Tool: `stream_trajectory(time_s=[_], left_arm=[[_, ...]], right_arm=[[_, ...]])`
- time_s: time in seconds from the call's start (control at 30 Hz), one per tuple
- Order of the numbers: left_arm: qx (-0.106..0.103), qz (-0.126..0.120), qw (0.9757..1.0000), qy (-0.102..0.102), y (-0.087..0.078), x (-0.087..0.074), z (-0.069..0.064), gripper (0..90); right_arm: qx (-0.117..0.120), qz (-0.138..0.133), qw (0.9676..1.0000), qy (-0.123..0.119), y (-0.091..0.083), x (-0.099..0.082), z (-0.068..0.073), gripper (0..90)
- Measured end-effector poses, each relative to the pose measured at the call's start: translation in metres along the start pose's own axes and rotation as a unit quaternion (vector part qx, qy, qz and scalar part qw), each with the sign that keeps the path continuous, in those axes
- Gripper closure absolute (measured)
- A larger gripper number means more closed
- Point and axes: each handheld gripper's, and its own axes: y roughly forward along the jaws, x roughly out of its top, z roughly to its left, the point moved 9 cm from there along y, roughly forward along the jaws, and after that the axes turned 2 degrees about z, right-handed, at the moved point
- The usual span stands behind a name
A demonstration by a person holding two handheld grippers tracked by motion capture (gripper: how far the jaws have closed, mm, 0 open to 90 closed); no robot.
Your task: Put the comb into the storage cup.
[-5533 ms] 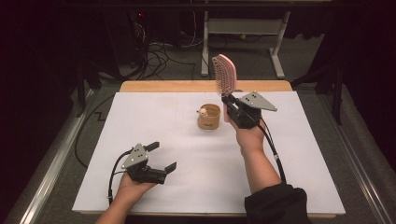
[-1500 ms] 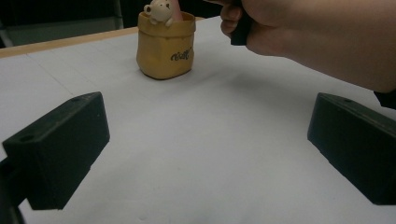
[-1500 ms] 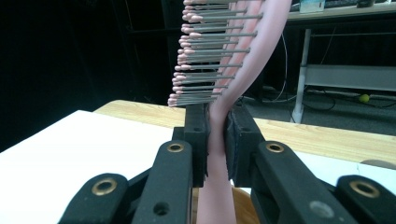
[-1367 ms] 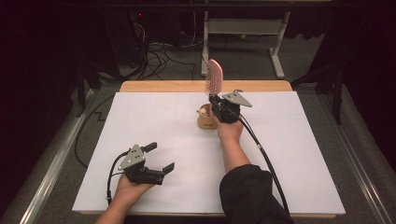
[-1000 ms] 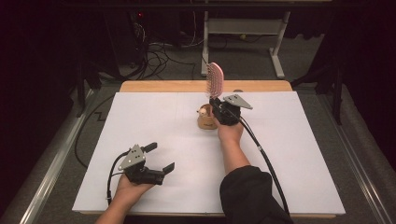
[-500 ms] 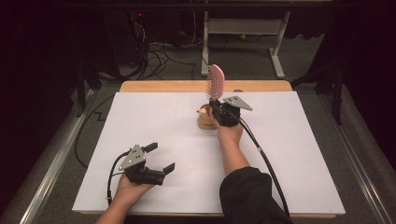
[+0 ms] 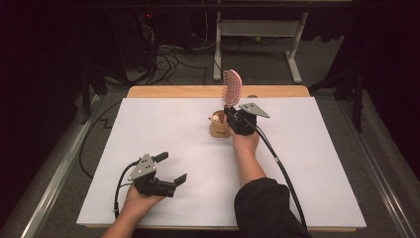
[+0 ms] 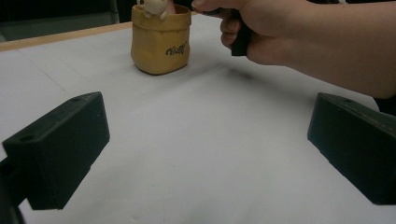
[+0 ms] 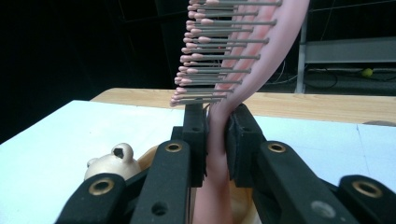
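A pink hairbrush [image 7: 232, 87] stands upright, bristles to the left, with my right gripper [image 7: 234, 118] shut on its handle [image 9: 215, 158]. Right beside and below it sits a small tan cup [image 7: 219, 129] with a little bear figure [image 9: 112, 162] at its rim. The handle's lower end reaches down to the cup's mouth; how deep it goes is hidden. My left gripper [image 7: 172, 167] rests open on the white table cover near the front left, nothing between its fingers [image 8: 60, 149]. The left gripper view has the cup [image 8: 161, 39] and the right hand [image 8: 285, 37] farther off.
A white sheet [image 7: 148, 129] covers the table, with a strip of wood [image 7: 173, 91] along the far edge. The right gripper's cable [image 7: 277, 163] trails back along the forearm. Behind the table are floor cables and a grey metal frame [image 7: 257, 29].
Since the oldest frame the right gripper carried the brush leftward to the cup. Over the last second neither hand has visibly moved.
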Motion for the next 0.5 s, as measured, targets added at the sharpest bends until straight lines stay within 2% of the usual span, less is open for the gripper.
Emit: stream_trajectory(time_s=[0.17, 0.5], left_arm=[[0.0, -0.003, 1.0, -0.001, -0.001, 0.001, 0.0, 0.0], [0.001, -0.002, 1.0, -0.001, -0.001, 0.001, 0.001, 0.0]], right_arm=[[-0.005, 0.004, 0.9999, 0.011, 0.0, 0.0, -0.005, 79.3], [-0.012, 0.009, 0.9998, 0.012, -0.001, 0.0, -0.011, 77.6]])
